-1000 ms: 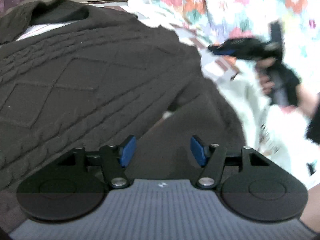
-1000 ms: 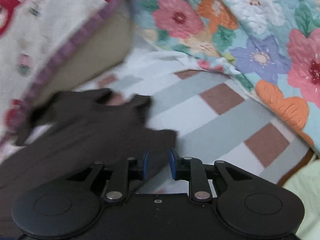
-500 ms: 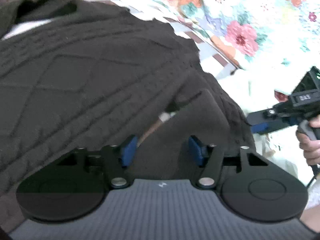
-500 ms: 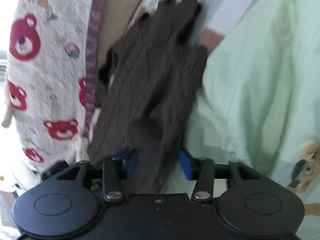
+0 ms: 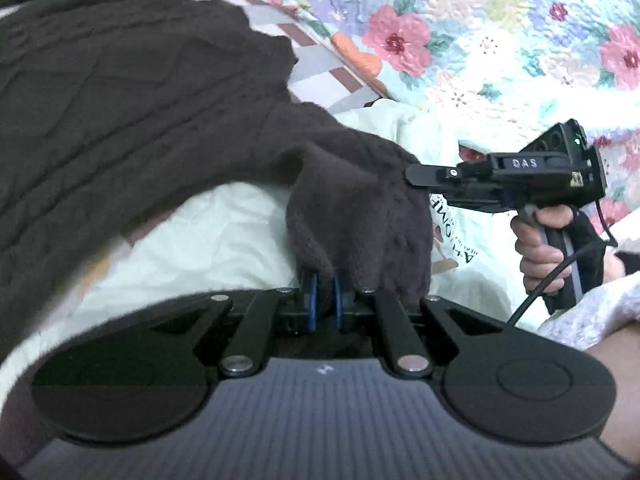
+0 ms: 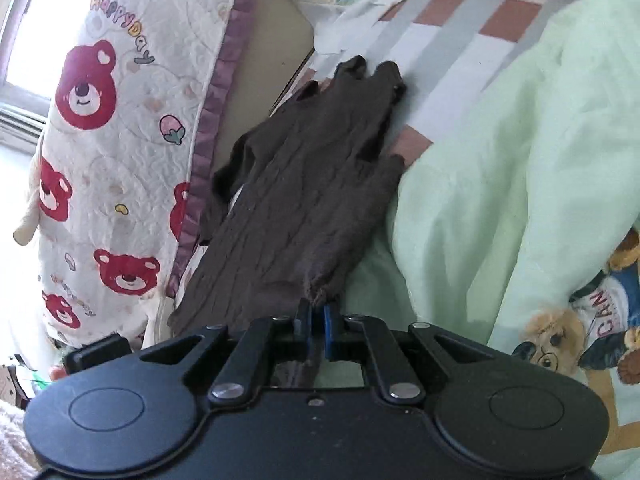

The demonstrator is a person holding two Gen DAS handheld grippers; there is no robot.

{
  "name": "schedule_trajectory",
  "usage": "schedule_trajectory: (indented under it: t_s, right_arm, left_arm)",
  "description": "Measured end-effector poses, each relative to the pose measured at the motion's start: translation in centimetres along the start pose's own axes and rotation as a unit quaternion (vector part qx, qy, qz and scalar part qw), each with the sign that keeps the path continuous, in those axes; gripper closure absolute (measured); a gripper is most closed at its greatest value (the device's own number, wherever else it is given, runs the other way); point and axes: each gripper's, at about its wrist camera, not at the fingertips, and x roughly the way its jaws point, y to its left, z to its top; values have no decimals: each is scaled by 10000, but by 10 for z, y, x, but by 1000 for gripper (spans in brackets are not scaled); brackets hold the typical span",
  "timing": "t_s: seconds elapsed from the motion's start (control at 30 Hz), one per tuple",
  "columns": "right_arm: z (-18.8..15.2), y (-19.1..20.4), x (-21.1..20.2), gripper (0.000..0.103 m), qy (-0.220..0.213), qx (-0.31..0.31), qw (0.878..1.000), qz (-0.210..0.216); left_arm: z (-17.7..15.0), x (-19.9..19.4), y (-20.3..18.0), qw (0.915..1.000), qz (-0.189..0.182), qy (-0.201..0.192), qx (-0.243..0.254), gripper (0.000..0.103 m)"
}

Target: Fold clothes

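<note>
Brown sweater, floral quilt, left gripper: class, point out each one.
brown sweater (image 6: 304, 200), right wrist view, knitted body.
floral quilt (image 5: 480, 40), left wrist view, flowered top.
left gripper (image 5: 324, 304), left wrist view, between fingertips.

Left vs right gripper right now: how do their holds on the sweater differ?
The left gripper pinches a thick, bunched fold of the brown sweater that humps up over its fingers; the right gripper pinches a thin, frayed edge corner. Cloth at the left drapes loosely; from the right it runs flat and stretched away. Both are shut on the same sweater.
</note>
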Motion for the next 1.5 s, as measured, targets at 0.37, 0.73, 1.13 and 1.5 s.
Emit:
schedule_trajectory:
  t_s: [0.37,0.73,1.13,1.5]
  right_arm:
    - [45,46,22,95,-231,-649,9943,812]
    - [138,110,188,94,285,-1432,9893,-58]
    - [128,92,183,74,332,-953,9948,-154]
    - [31,89,163,60,1834,-1014,9778,25]
  left_arm:
    - [23,-53,18,9926,29,-1149,-387,95]
    - [16,-128,52,9414,2187,-2492,-613,57]
    - [7,-49,43,9793,1736,-1036,51,56]
    - [10,-69,47,9776,1762,-1155,-3,56]
